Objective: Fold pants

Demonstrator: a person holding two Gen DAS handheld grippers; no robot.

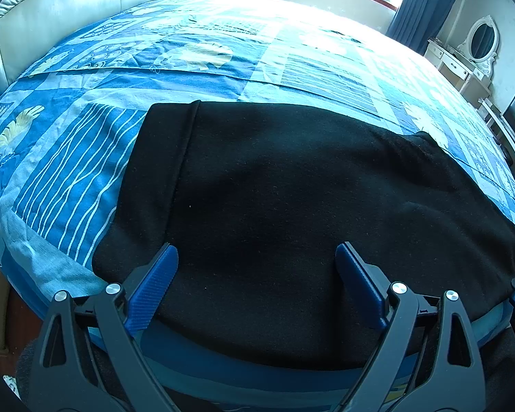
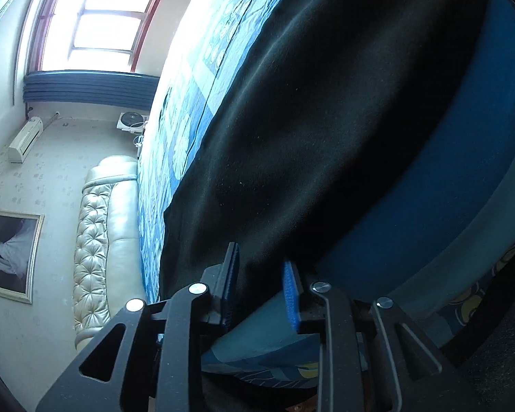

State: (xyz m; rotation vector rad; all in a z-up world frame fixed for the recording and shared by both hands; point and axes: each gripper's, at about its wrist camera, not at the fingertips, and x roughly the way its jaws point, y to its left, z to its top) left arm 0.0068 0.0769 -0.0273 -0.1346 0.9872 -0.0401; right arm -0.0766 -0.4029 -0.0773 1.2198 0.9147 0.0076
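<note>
Looking across the bed (image 1: 223,51), we see its blue patterned bedspread (image 1: 68,158) carrying the black pants (image 1: 292,199), which lie spread flat near the front edge. Our left gripper (image 1: 257,261) hovers over the cloth near that edge, jaws wide apart and holding nothing. Our right gripper (image 2: 261,274) has pinched down on the pants' edge, jaws nearly together with black fabric between them. We judge the risk is a thin bite: only one layer caught, so lifting could drag the pants askew or let the cloth slip free.
</note>
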